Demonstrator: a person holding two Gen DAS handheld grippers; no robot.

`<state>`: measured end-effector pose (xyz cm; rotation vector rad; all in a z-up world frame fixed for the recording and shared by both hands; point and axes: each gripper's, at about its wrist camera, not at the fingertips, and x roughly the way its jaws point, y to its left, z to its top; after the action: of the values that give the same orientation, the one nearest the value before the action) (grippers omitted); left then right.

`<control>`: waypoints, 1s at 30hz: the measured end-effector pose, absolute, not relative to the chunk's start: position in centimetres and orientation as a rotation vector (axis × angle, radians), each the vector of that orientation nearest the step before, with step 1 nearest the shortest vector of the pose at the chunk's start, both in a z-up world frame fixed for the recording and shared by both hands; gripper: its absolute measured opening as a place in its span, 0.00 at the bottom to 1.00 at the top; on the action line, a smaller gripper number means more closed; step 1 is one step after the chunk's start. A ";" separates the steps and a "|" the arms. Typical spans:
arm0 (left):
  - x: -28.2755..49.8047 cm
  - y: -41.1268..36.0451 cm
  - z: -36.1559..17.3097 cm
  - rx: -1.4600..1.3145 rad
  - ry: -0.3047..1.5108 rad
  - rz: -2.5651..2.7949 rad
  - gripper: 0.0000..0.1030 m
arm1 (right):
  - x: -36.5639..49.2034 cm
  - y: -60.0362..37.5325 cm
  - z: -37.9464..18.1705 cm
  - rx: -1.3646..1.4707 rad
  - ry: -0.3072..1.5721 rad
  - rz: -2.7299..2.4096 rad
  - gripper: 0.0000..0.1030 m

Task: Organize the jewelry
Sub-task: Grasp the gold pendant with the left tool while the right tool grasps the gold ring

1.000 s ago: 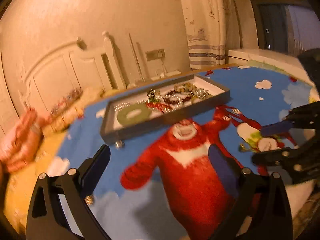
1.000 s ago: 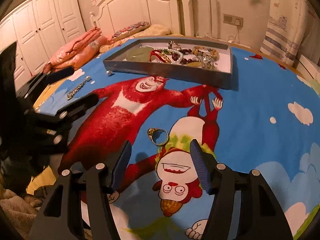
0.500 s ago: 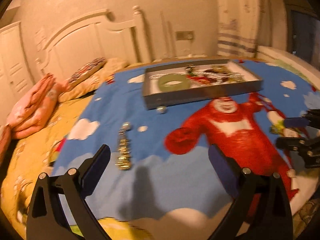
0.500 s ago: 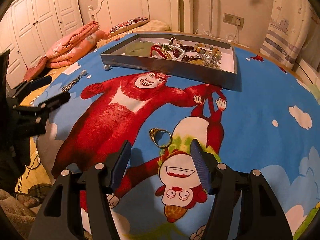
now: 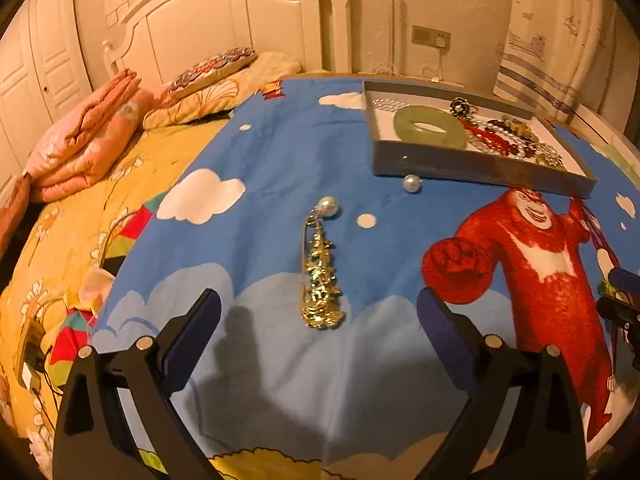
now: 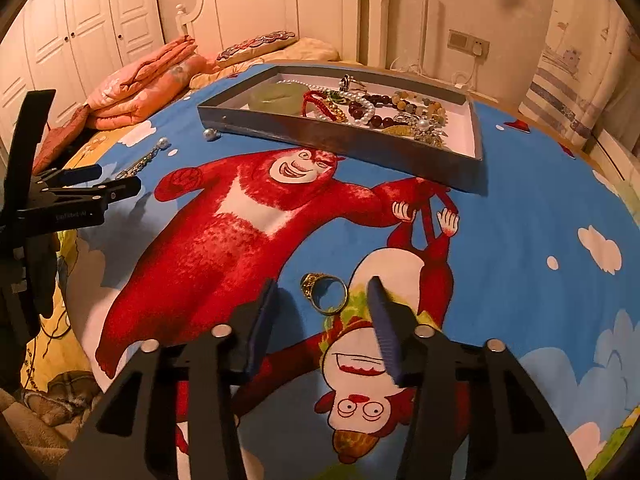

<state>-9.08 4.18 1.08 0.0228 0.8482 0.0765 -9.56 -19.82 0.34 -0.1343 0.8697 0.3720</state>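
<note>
A gold brooch (image 5: 320, 276) with a pearl at its far end lies on the blue cartoon bedspread, just ahead of my open left gripper (image 5: 318, 312). A loose pearl (image 5: 411, 183) lies by the grey jewelry tray (image 5: 472, 162), which holds a jade bangle (image 5: 428, 126), beads and necklaces. In the right wrist view a gold ring (image 6: 325, 293) lies flat between the fingertips of my open right gripper (image 6: 324, 300). The tray (image 6: 336, 140), the pearl (image 6: 209, 134) and my left gripper (image 6: 96, 182) show there too.
Folded orange quilts (image 5: 84, 136) and a patterned pillow (image 5: 212, 70) lie at the head of the bed by the white headboard (image 5: 240, 20). A wall socket (image 5: 430, 36) and a curtain (image 5: 556, 40) are behind the tray. White wardrobe doors (image 6: 92, 20) stand at left.
My left gripper has swung left and come down over the gold brooch. My right gripper has moved forward and lower, so the ring now lies between its fingertips.
</note>
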 end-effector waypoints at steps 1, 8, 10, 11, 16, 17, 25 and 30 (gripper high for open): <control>-9.0 4.4 0.9 0.014 0.854 0.077 0.95 | -9.5 -19.8 0.3 -0.134 0.870 0.372 0.44; -8.8 4.4 0.5 0.012 0.870 0.082 0.95 | -9.2 -19.6 0.4 -0.165 0.867 0.368 0.44; -8.8 4.4 0.5 0.011 0.870 0.082 0.95 | -9.3 -19.5 0.3 -0.174 0.863 0.374 0.39; -8.8 4.3 0.4 0.010 0.871 0.082 0.95 | -9.4 -19.4 0.4 -0.188 0.855 0.386 0.28; -8.8 4.4 0.3 0.001 0.873 0.083 0.95 | -9.9 -18.8 0.5 -0.206 0.821 0.398 0.23; -8.9 4.5 0.3 -0.006 0.869 0.083 0.95 | -10.0 -19.0 0.8 -0.194 0.810 0.398 0.23; -8.6 6.4 0.5 -0.103 0.865 0.090 0.94 | -9.9 -19.8 1.3 -0.145 0.781 0.398 0.23; -8.4 5.8 0.5 -0.060 0.857 0.104 0.80 | -10.0 -20.3 1.5 -0.115 0.771 0.404 0.23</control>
<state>-8.38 5.78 0.55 -0.0597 0.8568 0.1036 -9.95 -20.30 1.48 -0.1147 0.7712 0.4044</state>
